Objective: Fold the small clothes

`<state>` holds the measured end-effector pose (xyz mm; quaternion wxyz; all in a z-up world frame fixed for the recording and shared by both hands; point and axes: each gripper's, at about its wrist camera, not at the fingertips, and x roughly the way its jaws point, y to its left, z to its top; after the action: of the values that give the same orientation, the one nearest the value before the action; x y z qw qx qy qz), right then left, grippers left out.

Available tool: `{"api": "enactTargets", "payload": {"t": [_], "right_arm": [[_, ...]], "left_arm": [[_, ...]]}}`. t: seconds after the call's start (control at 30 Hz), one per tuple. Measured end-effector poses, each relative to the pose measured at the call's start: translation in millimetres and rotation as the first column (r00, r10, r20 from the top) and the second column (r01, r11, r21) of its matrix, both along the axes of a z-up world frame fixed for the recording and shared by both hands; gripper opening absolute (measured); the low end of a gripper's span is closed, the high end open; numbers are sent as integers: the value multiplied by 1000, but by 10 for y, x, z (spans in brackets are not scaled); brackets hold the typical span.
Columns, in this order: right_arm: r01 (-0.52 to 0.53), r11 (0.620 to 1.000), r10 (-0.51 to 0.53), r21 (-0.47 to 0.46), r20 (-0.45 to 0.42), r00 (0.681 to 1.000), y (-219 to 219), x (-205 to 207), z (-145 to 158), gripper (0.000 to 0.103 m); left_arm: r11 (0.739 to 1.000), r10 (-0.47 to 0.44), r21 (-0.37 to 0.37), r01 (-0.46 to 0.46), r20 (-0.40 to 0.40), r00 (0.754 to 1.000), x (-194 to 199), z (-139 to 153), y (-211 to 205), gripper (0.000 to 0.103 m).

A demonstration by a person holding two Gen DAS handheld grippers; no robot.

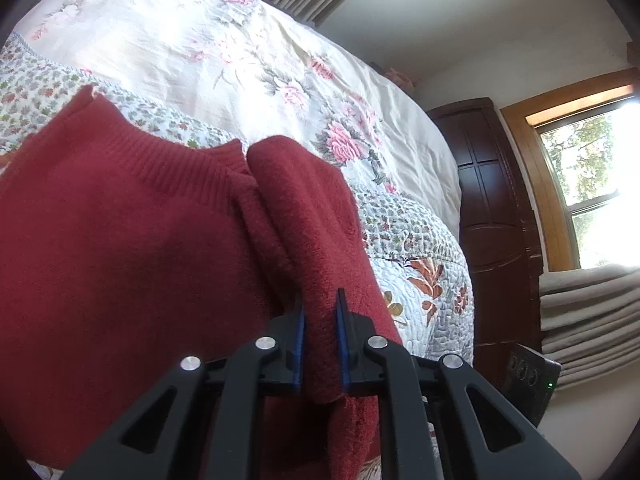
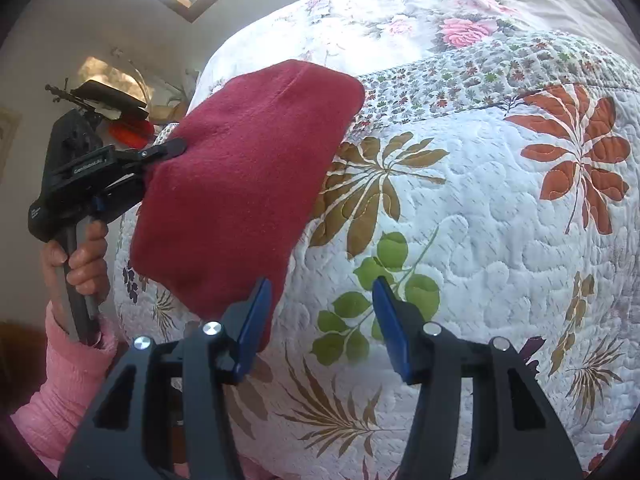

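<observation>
Item: dark red knitted sweater with a ribbed hem [image 1: 120,240], lying on the bed. I am reading it as resting on the white quilted bedspread with printed leaves [image 2: 480,208], near that bedspread's edge.

Left gripper [image 1: 320,336]: I am seeing its black arms and blue-padded jaws clamped together on a thick fold of the sweater, lifting that fold clear of the bedspread. In the right wrist view a hand [image 2: 80,260] in a pink ribbed sleeve [image 2: 68,380] is gripping the handle of this tool, to the left of the sweater.

Right gripper [image 2: 322,312]: its jaws are standing apart, holding nothing. The left blue pad [image 2: 252,328] is sitting just in front of the sweater's lower corner; I cannot tell whether it is touching. The other pad is hovering over a green printed leaf.

Beyond the sweater, a cream cover with pink roses [image 1: 240,60] is lying on the bed.
</observation>
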<state>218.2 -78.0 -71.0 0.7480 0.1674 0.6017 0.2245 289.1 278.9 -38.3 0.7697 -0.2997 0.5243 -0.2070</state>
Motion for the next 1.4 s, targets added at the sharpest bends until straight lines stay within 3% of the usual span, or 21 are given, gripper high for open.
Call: {"api": "enactTargets", "payload": {"t": [0.27,0.57,0.73,0.87,1.07,1.23,1.3,1.37,1.4], "right_arm": [[-1,1000,1,9,-7,1000,15,-6,-2,53],[-19,1000,19,18,-6,1000,93,-23,-10,53],[-36,999,37,16,-8,999,188,0,-15,53],[-72,997,72,17,0,997,363,18,17,53],[-125,992,125,15,13,992,654,0,101,53],[-155,987,154,40,23,988,897,10,169,54],[-170,984,169,59,33,985,1008,6,206,55],[-193,979,191,69,38,981,1139,5,224,55],[-201,977,199,69,37,979,1187,9,223,55]], "left_arm": [[1000,15,-19,-13,100,995,-152,485,289,13],[993,107,31,-110,109,988,-261,735,1099,13],[985,127,110,-135,77,989,-282,530,1458,13],[979,116,165,-118,19,993,-265,160,1504,13],[958,124,261,-119,-4,992,-249,-268,1518,14],[946,115,302,-116,21,993,-263,-248,1470,16],[942,121,314,-121,21,992,-287,-201,1483,25],[935,133,327,-135,29,991,-343,-118,1516,27],[936,135,323,-139,34,990,-403,-64,1536,35]]}}
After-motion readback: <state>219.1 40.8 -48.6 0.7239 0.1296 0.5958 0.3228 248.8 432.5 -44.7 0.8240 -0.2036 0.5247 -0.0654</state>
